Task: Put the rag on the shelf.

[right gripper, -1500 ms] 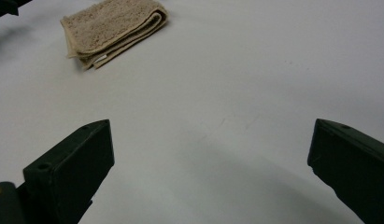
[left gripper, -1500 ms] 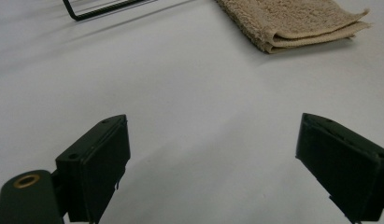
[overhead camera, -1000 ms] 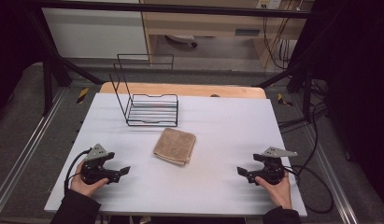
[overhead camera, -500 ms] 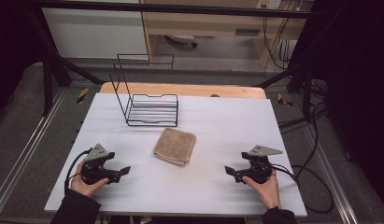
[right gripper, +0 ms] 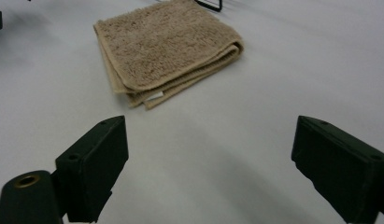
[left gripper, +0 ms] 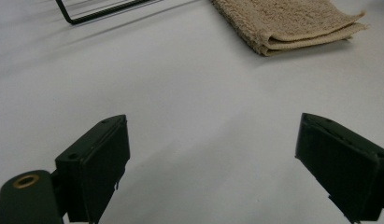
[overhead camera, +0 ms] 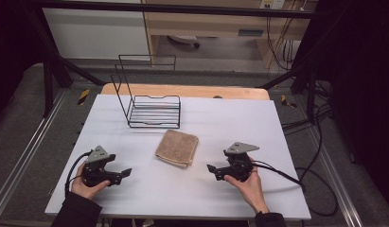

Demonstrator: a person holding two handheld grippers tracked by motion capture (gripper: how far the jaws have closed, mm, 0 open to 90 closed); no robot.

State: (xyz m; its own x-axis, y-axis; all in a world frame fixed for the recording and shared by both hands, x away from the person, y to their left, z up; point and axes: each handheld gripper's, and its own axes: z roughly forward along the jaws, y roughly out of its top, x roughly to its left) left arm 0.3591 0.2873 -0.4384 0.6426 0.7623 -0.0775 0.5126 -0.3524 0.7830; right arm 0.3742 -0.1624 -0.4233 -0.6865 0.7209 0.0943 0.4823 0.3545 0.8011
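Observation:
A folded tan towel lies flat near the middle of the white table. My right gripper is held just above the table to the right of the towel and points at it. Its jaws have just been closing a little, stay open, and have nothing between them. In the right gripper view the towel lies a short way ahead, its folded edges toward me. My left gripper rests at the front left, open and empty. The left gripper view has the towel at upper right.
A black wire rack stands behind the towel toward the table's back left, its tall side at the left. A cable trails from the right gripper over the table's right edge. A wooden board lines the far edge.
The right hand has carried its gripper leftward across the table toward the towel. The left hand and the towel have kept still.

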